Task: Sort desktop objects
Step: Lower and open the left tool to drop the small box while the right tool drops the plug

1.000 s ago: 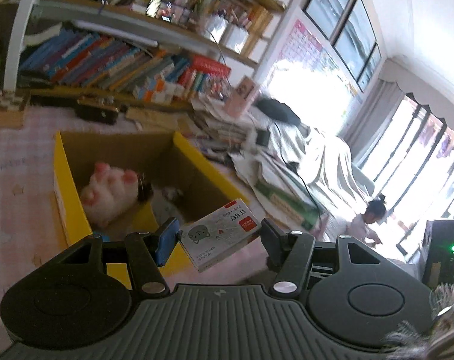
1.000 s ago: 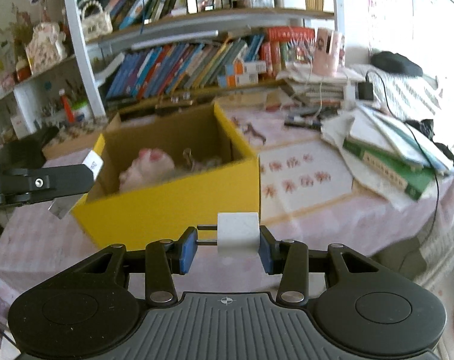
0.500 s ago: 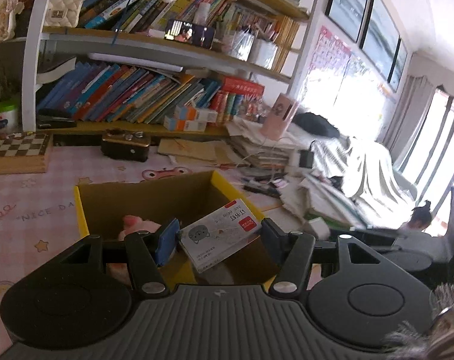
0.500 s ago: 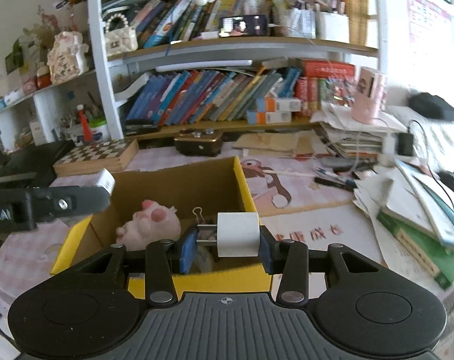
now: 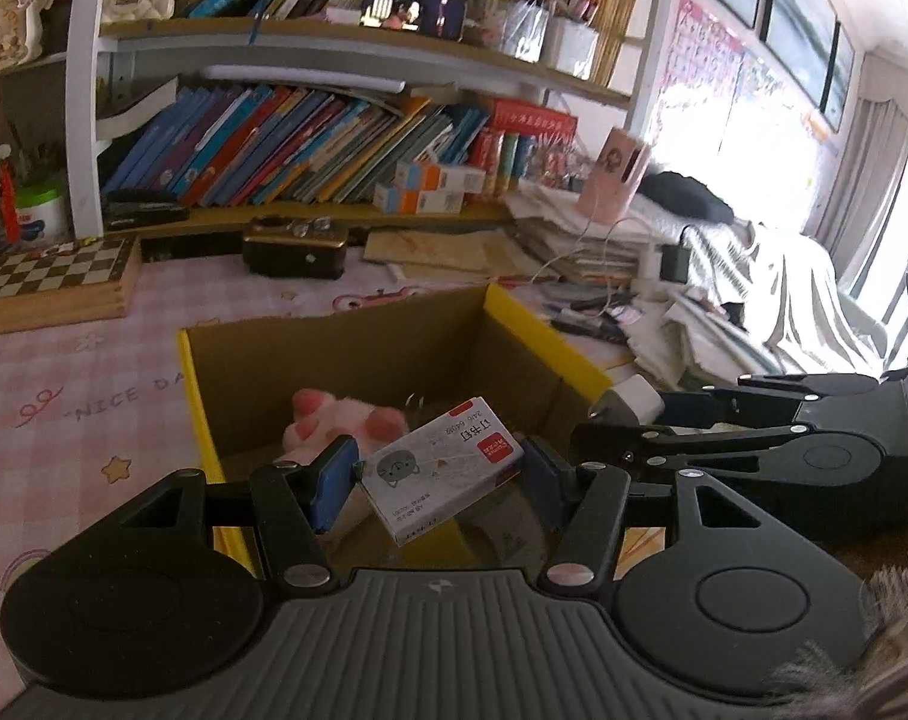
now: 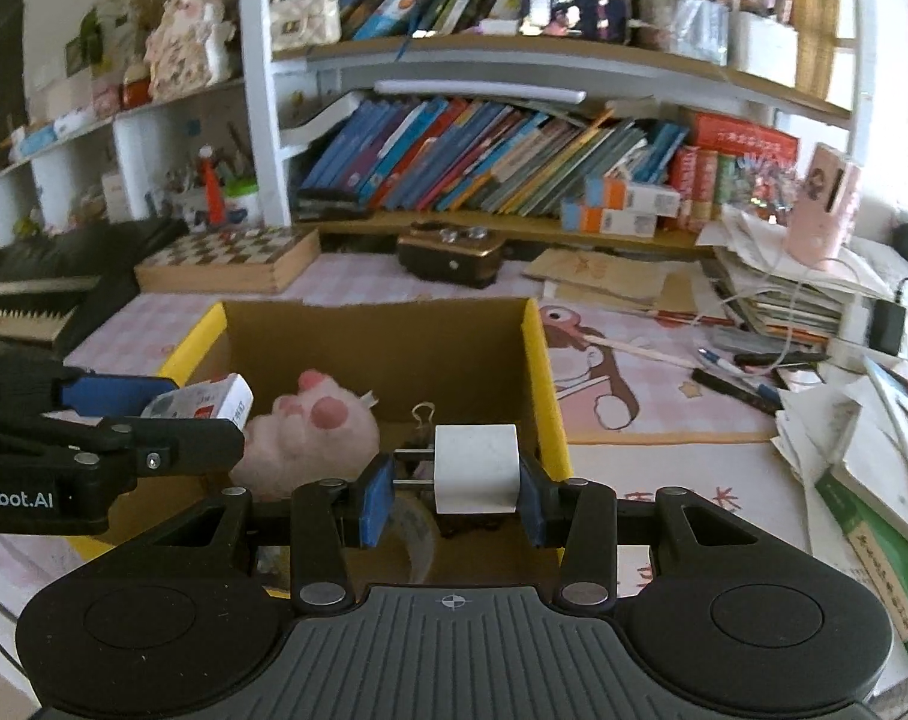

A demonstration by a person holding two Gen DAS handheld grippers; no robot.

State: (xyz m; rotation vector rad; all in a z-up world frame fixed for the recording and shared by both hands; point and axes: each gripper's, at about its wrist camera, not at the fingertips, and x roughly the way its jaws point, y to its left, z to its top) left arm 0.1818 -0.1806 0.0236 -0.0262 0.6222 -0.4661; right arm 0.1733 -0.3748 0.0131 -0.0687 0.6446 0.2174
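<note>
My left gripper (image 5: 436, 477) is shut on a small white staple box (image 5: 439, 468) with a red label, held tilted over the near part of the yellow cardboard box (image 5: 544, 333). My right gripper (image 6: 454, 480) is shut on a white plug charger (image 6: 477, 468), its two prongs pointing left, above the box's near right corner (image 6: 547, 384). Inside the box lie a pink plush toy (image 6: 310, 426) and a binder clip (image 6: 421, 414). The left gripper with the staple box (image 6: 205, 402) shows at the left of the right wrist view; the right gripper with the charger (image 5: 631, 399) shows at the right of the left wrist view.
Behind the box stand a chessboard case (image 6: 232, 258), a dark brown case (image 6: 451, 255) and bookshelves (image 6: 484, 162). Piles of papers and books (image 6: 862, 420) and pens (image 6: 736, 372) fill the desk's right side. A black keyboard (image 6: 28, 306) lies at the left.
Both grippers have swung over the yellow box, which now sits straight ahead beneath them. Each gripper now shows in the other's view. Both grips are unchanged.
</note>
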